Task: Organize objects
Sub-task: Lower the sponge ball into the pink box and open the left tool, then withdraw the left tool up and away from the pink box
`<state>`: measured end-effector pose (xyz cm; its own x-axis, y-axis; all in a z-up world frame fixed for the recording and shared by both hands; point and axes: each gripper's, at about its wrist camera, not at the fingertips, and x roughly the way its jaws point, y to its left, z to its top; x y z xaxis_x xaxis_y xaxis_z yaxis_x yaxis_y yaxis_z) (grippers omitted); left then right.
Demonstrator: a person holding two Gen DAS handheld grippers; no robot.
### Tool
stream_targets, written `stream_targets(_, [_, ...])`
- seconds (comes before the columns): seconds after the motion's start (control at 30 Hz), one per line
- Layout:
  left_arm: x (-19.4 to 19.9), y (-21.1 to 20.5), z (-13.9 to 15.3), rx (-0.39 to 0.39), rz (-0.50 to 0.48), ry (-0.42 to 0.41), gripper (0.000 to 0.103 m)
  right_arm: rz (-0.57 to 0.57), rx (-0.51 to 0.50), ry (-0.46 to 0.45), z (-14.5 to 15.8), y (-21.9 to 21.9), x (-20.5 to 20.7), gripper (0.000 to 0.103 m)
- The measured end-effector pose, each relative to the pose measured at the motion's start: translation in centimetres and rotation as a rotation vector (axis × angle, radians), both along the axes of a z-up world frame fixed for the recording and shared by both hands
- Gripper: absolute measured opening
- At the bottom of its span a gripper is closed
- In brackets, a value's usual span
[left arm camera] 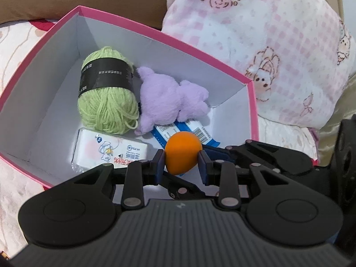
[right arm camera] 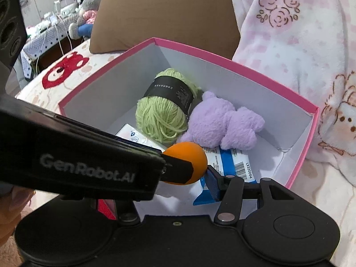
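Observation:
My left gripper (left arm camera: pixel 182 159) is shut on an orange ball (left arm camera: pixel 183 152) and holds it over the near edge of a pink box (left arm camera: pixel 155 36) with a white inside. In the box lie a green yarn ball (left arm camera: pixel 109 93), a purple plush toy (left arm camera: pixel 171 100), a tissue pack (left arm camera: pixel 106 151) and a blue-and-white packet (left arm camera: pixel 189 131). In the right wrist view the left gripper crosses from the left and the orange ball (right arm camera: pixel 191 158) sits just left of my right gripper's right finger (right arm camera: pixel 212 183). The right gripper's left finger is hidden behind the left gripper.
The box (right arm camera: pixel 222 59) stands on a bed with a pink patterned quilt (right arm camera: pixel 300 44) at the right and a brown pillow (right arm camera: pixel 164 13) behind. A cluttered table with a grey plush (right arm camera: pixel 86 6) stands far left.

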<state>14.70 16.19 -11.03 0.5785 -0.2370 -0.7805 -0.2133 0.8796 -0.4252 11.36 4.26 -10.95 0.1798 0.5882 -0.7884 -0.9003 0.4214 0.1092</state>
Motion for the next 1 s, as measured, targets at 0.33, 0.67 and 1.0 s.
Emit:
stream_targets(0.33, [0.7, 0.8, -0.8, 0.009, 0.081, 0.026, 0.029, -0.021, 0.005, -0.040, 0.3, -0.8, 0.4, 0.042])
stream_targets(0.67, [0.0, 0.2, 0.8, 0.030, 0.084, 0.015, 0.029, -0.091, 0.028, -0.043, 2.5, -3.6, -0.5, 0.043])
stream_targets(1.0, [-2.2, -2.1, 4.1, 0.082, 0.044, 0.014, 0.041, -0.139, 0.054, -0.021, 5.6, -6.8, -1.9, 0.048])
